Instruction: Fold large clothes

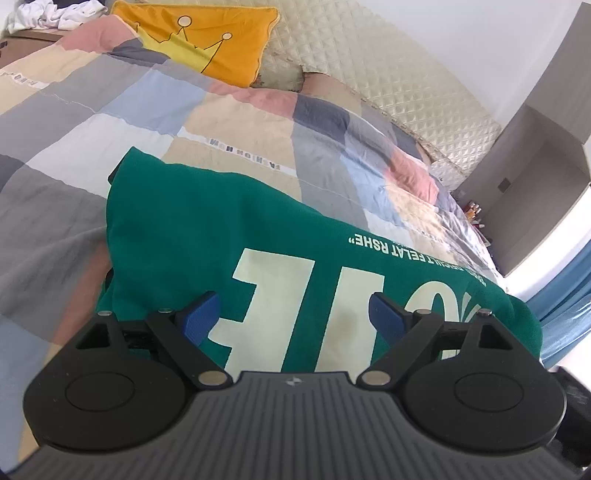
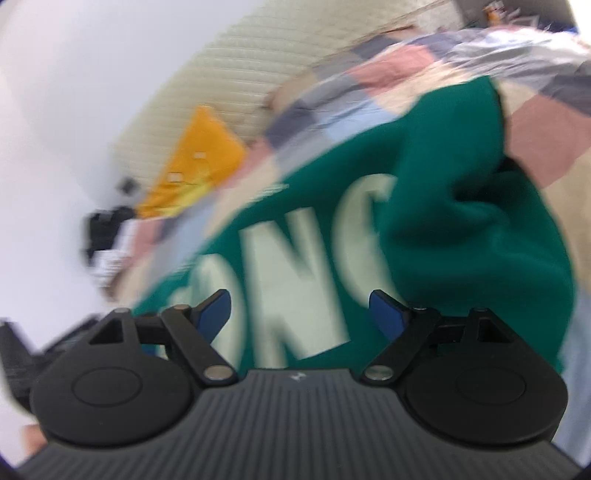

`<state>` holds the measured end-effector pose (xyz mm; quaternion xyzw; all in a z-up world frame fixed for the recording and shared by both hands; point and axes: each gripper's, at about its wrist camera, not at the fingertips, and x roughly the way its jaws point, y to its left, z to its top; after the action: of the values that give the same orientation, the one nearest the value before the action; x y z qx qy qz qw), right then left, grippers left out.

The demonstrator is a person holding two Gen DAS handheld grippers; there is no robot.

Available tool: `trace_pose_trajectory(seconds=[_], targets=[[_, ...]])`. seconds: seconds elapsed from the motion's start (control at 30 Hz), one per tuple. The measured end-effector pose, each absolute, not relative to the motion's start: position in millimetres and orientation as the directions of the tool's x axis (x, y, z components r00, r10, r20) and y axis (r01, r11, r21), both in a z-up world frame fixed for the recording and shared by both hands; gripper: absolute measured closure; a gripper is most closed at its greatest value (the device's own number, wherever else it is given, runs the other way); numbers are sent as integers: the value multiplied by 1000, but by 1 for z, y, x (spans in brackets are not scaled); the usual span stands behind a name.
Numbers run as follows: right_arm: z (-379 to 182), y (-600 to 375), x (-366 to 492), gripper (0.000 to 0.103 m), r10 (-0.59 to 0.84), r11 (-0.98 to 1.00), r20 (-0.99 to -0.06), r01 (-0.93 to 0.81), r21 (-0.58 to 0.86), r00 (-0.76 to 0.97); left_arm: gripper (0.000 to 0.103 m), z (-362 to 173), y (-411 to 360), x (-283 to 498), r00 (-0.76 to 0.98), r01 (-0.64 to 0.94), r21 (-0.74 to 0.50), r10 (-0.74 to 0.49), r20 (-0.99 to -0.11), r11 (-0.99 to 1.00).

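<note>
A green sweatshirt (image 1: 192, 229) with large cream letters lies folded on the patchwork bedspread (image 1: 110, 110). My left gripper (image 1: 294, 315) hovers just above its near part, blue pads wide apart, nothing between them. In the blurred right wrist view the same green sweatshirt (image 2: 461, 229) fills the middle, with a bunched fold of cloth lying over the letters on the right. My right gripper (image 2: 299, 314) is open above the lettering and holds nothing.
An orange cushion (image 1: 207, 40) with a crown drawing leans on the quilted cream headboard (image 1: 332, 48). White clothes (image 1: 55, 14) are piled at the far left. A grey cabinet (image 1: 535, 155) stands beside the bed, blue curtain (image 1: 569, 317) to the right.
</note>
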<state>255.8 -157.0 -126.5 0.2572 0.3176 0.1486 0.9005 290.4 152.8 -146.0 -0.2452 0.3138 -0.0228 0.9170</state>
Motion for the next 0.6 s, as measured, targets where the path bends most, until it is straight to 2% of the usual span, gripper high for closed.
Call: trace_pose_trajectory(seconds=[0.07,0.13,0.23,0.3,0.4,0.5,0.6], targets=[[-132,-166,267,22,373,841,-506,-52,539,778,13,-145,150,291,810,-114,-436,-170,-561,893],[-136,-177,278,30,347,832,-500,-15,554,793,13,-145,146,293,818,-119,-393,-135,-560,912],[-138,-184,287,34,280,856,-503,24,516,818,13,-146,140,300,828,-147,-336,-70,-556,930],[-140,-185,295,34,221,892,-513,42,450,829,13,-148,140,306,831,-205,-306,0,-556,930],[-150,-189,313,35,181,913,-550,69,402,815,13,-156,144,320,814,-220,-315,-4,-580,923],[-160,-188,332,33,178,924,-576,66,376,798,13,-162,141,333,794,-220,-271,10,-608,937],[-176,-176,349,33,219,951,-642,-15,308,735,12,-173,142,346,768,-229,-241,23,-640,943]])
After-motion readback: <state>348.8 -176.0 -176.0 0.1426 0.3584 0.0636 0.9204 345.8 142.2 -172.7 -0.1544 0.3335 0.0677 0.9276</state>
